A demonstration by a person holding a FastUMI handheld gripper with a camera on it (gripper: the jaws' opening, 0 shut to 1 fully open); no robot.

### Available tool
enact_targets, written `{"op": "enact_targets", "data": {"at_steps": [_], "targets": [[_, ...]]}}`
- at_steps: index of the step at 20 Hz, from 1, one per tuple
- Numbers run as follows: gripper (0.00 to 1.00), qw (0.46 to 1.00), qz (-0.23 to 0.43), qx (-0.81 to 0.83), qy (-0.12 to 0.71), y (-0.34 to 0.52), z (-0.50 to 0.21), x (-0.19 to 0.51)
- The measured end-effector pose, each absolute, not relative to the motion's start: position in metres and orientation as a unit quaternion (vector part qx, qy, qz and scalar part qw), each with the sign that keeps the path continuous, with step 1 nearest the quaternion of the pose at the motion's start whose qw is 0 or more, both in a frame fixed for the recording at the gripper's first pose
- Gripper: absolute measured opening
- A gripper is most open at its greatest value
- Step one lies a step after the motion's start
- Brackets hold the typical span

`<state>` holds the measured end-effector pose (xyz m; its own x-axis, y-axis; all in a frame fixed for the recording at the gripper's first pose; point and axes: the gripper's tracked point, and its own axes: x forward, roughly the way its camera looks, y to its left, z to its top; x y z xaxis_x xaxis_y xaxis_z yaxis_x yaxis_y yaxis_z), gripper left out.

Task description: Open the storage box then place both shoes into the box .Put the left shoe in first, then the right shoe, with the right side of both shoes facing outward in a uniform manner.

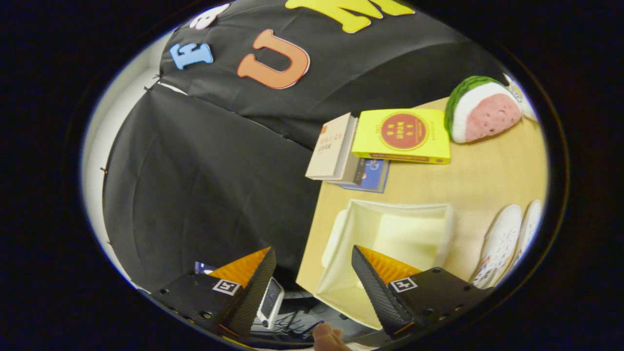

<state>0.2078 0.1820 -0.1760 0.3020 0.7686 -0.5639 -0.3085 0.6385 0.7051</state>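
Observation:
A pale cream storage box (404, 229) stands on the wooden table (482, 180), and I see into its hollow inside. A flap (334, 239) hangs at its side toward the table's edge. Two white shoes (502, 243) lie side by side on the table beyond the box's far side, apart from it. My gripper (312, 251) is open with nothing between its fingers. One fingertip (363, 261) hovers in front of the box's opening. The other fingertip (265, 258) is out past the table's edge, before the black cloth.
A yellow book (402, 135) lies on a beige book (334, 148) and a blue one (373, 178) near the table's edge. A watermelon plush (482, 109) sits beside them. Below the table a small white device (270, 302) and a hand (329, 339) show.

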Motion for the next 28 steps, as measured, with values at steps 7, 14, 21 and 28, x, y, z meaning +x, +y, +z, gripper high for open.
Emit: {"op": "enact_targets", "data": {"at_steps": [7,14,21,28], "targets": [[0.95,0.808,0.268,0.156,0.501,0.063,-0.24,0.191],[0.95,0.809,0.167,0.081,0.558,-0.021,-0.329,0.186],[0.94,0.785,0.113,0.005,0.609,-0.058,-0.406,0.183],[0.59,0.775,0.091,-0.04,0.624,-0.059,-0.43,0.184]]}}
